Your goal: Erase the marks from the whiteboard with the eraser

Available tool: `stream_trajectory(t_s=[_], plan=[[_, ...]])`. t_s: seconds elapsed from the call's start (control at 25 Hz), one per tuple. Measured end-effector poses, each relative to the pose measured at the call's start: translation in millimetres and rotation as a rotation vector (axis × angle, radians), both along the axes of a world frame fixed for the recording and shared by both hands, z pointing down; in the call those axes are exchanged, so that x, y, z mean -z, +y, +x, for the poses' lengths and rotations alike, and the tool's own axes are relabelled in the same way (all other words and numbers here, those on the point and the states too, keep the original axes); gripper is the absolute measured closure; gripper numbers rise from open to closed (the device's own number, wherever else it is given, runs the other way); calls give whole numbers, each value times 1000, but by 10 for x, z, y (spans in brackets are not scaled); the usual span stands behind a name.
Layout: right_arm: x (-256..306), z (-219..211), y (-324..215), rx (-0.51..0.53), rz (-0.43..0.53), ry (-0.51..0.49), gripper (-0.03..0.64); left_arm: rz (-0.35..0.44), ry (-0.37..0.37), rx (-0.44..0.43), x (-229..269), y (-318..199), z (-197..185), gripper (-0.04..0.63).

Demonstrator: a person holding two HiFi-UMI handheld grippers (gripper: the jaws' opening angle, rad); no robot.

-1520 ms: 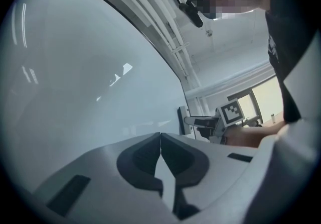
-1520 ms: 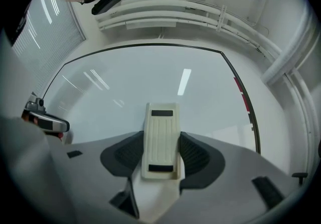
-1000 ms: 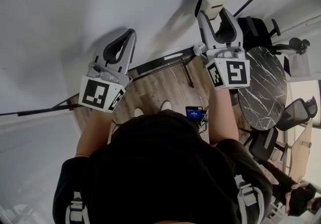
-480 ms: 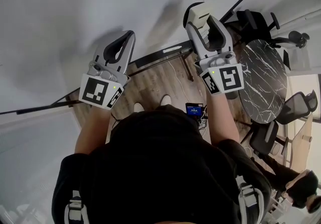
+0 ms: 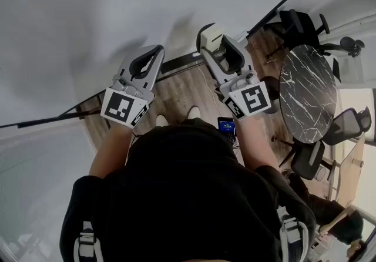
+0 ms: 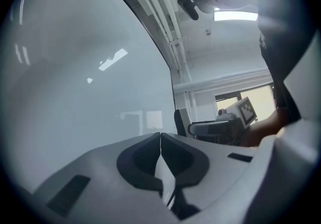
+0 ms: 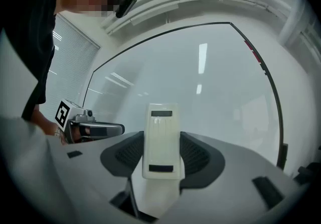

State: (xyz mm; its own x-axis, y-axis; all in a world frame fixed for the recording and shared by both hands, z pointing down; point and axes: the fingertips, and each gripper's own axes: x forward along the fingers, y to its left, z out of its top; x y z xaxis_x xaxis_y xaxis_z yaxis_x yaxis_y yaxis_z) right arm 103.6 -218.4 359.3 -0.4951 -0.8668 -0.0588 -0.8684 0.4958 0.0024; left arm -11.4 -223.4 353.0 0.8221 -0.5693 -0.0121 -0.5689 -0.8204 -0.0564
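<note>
The whiteboard (image 5: 88,14) fills the upper left of the head view, and I can make out no marks on it. My right gripper (image 5: 216,43) is shut on a cream-white eraser (image 5: 211,34), which is held against or very near the board's lower part. In the right gripper view the eraser (image 7: 161,140) stands upright between the dark pads, with the whiteboard (image 7: 200,77) behind it. My left gripper (image 5: 155,52) hangs to the left of it, shut and with nothing in it. Its jaws meet in the left gripper view (image 6: 160,140), close to the whiteboard (image 6: 75,77).
The board's dark lower rail (image 5: 182,62) runs beneath both grippers, over a wooden floor (image 5: 176,93). A round black marble table (image 5: 308,93) and office chairs (image 5: 349,128) stand at the right. A small device with a blue screen (image 5: 227,127) hangs at my waist.
My right gripper has carried the eraser leftward and down along the board, closer to the left gripper. The left gripper has shifted slightly right.
</note>
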Motion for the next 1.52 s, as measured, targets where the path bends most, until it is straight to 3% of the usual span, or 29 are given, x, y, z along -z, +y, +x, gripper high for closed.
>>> stream_trajectory(t_s=[0.44, 1.52], plan=[[-267, -279, 123, 61, -45, -23, 394, -33, -27, -14, -354, 161, -61, 589], [-400, -342, 155, 65, -61, 44, 396, -49, -20, -22, -383, 193, -74, 589]])
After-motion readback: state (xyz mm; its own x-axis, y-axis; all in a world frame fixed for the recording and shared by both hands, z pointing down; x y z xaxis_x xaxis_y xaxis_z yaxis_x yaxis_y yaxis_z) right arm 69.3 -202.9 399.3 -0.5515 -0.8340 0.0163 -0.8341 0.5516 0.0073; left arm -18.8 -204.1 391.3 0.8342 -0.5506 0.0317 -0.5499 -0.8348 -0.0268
